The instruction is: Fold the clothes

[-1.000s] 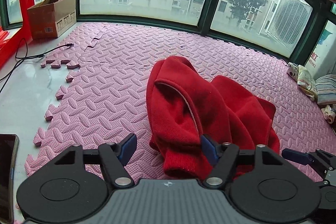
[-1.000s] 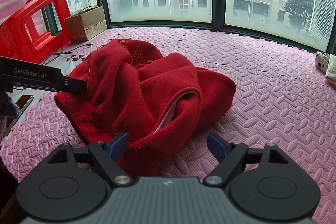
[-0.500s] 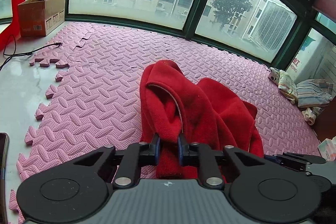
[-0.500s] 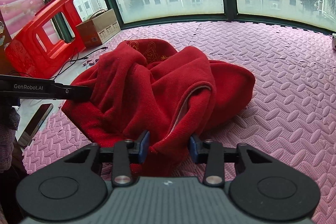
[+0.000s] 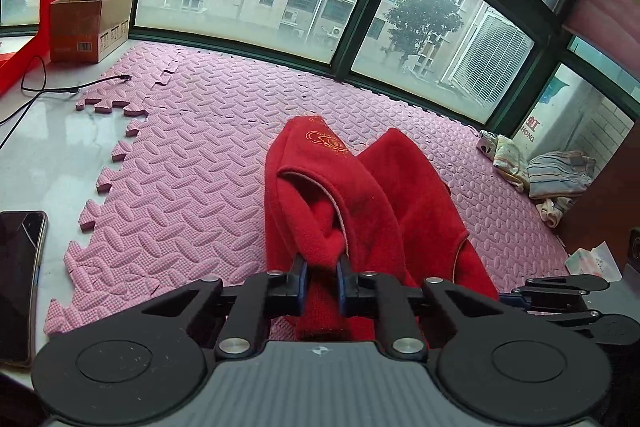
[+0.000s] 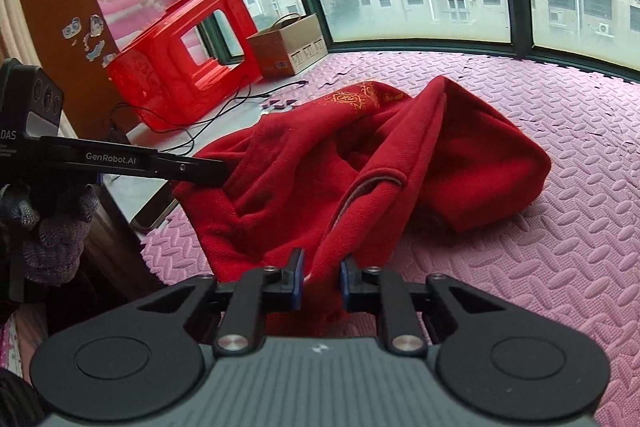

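Note:
A red fleece garment [image 5: 372, 195] with gold embroidery lies bunched on the pink foam mat [image 5: 192, 155]. My left gripper [image 5: 322, 283] is shut on a fold of its near edge and holds it raised. In the right wrist view the same red garment [image 6: 400, 167] stretches from the mat toward me, and my right gripper [image 6: 320, 285] is shut on another part of its near edge. The left gripper [image 6: 216, 175] shows there at the left, pinching the cloth. The right gripper's fingers [image 5: 560, 287] show at the right edge of the left wrist view.
A red plastic stool [image 6: 180, 67] and a cardboard box [image 6: 288, 43] stand at the left by the window. Cables [image 5: 36, 91] and a phone [image 5: 18, 283] lie on the white floor beside the mat. Folded clothes [image 5: 548, 179] lie at the far right.
Both grippers went from open around the garment's edge to shut on it. Both have since lifted the cloth, and the garment is pulled up and stretched toward me.

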